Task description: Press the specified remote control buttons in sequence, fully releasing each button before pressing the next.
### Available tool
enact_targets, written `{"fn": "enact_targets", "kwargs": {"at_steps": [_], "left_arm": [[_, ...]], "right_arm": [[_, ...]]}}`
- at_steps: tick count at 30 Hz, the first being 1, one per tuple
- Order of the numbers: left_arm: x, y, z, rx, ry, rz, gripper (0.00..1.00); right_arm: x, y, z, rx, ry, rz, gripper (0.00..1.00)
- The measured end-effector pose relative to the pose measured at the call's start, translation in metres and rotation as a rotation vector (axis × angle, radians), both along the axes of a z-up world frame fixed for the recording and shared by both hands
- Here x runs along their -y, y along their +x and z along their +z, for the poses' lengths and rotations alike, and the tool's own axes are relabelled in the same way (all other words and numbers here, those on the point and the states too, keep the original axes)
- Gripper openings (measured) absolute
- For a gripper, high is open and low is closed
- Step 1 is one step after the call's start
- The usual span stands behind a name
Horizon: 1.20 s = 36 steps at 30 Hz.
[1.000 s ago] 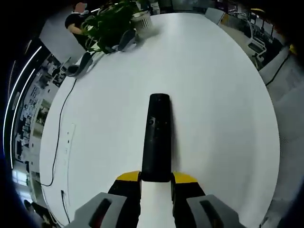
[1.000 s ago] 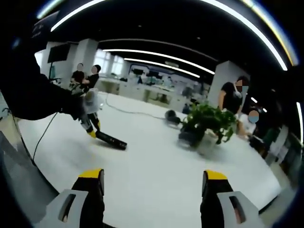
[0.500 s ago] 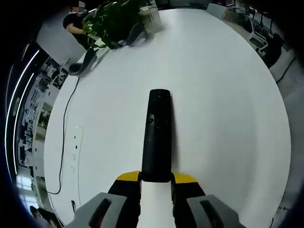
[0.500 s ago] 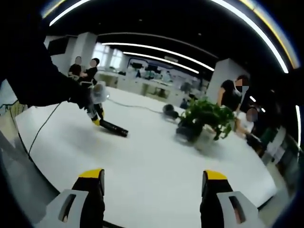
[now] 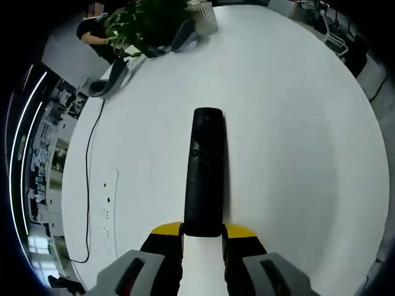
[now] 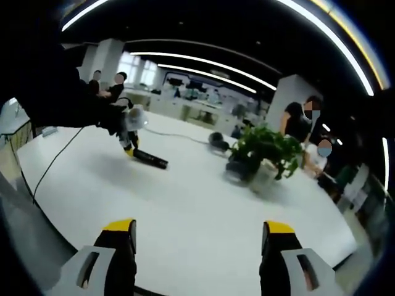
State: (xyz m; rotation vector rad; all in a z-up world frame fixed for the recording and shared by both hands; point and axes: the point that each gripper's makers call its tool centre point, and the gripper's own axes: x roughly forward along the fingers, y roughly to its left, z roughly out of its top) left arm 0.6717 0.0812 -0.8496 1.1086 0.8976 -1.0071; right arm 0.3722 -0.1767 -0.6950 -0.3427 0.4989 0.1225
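Left gripper [image 5: 203, 231] clamped on long black plastic remote control [image 5: 204, 169] above white table [image 5: 296, 123], right gripper [image 6: 196, 237] spread wide, grasping nothing, leafy green potted plant [image 6: 262, 148] beyond.

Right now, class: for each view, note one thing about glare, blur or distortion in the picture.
Left gripper view: fisheye bends the white table into a dome; the remote is sharp but too dark to show its buttons. Right gripper view: ceiling light strips curve into arcs, and the plant looks soft.

Black remote [image 5: 204, 172], white table [image 5: 296, 123], green plant [image 6: 262, 147], yellow-tipped left gripper [image 5: 203, 233].
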Motion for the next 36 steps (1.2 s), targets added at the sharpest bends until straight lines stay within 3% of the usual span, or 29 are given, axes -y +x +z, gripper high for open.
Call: {"fn": "enact_targets", "kwargs": {"at_steps": [8,11,17,21,26,29,33,36], "left_arm": [[-0.003,0.005,-0.009,-0.013,0.042,-0.016,0.24],[-0.003,0.004,-0.008,-0.018,0.056,-0.055,0.24],[-0.003,0.003,-0.008,0.010,0.065,-0.101,0.24],[-0.005,0.010,-0.006,0.048,0.052,-0.029,0.29],[-0.015,0.018,0.002,0.103,0.050,0.097,0.46],[-0.018,0.020,0.013,0.141,-0.014,0.146,0.51],[-0.017,0.010,0.025,0.114,-0.094,0.205,0.61],[-0.023,0.005,0.041,0.148,-0.159,0.266,0.64]], "right_arm": [[0.000,0.000,0.001,0.000,0.001,-0.001,0.82],[0.000,0.000,0.002,0.001,0.004,0.000,0.82],[-0.002,0.000,0.002,0.003,0.001,0.006,0.83],[-0.002,0.000,0.005,0.012,0.003,0.004,0.83],[-0.001,0.000,0.007,0.025,0.006,0.000,0.84],[-0.002,0.000,0.009,0.032,0.010,0.003,0.85],[-0.002,-0.001,0.010,0.037,0.017,0.006,0.85],[-0.003,-0.001,0.010,0.042,0.016,0.012,0.86]]}}
